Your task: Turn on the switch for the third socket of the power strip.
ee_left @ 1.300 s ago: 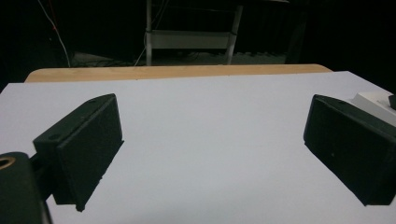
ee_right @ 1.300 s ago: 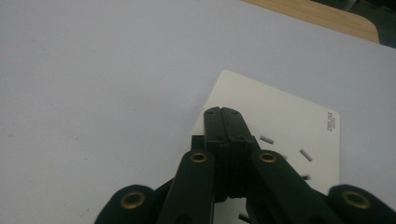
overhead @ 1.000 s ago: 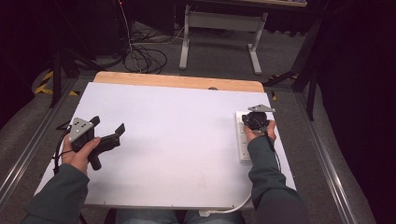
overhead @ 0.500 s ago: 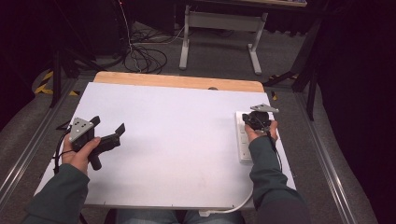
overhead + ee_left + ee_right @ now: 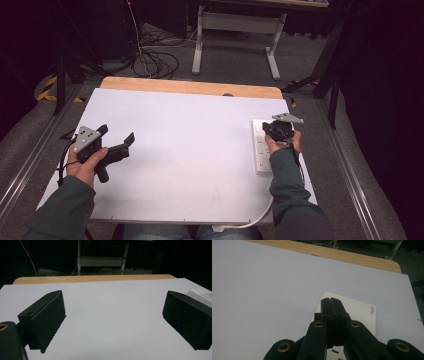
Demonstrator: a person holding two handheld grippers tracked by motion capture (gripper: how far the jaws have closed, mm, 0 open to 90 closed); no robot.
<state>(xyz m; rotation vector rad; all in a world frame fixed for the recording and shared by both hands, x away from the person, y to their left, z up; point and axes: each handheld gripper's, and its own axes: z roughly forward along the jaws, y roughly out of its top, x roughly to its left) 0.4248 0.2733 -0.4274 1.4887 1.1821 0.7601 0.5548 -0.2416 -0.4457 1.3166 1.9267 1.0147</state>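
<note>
A white power strip lies flat near the right edge of the white table top. My right gripper hovers over the strip's far end, jaws pressed together with nothing between them. In the right gripper view the shut jaws point across the power strip toward the far side. At the table's left, a hand holds my left gripper low over the bare surface, its jaws wide apart. The left gripper view shows the open gripper with empty table between the jaws and a corner of the power strip at far right.
The strip's white cable runs off the near edge by the person's right sleeve. A wooden strip borders the table's far side. Beyond it stand a metal desk frame and loose floor cables.
</note>
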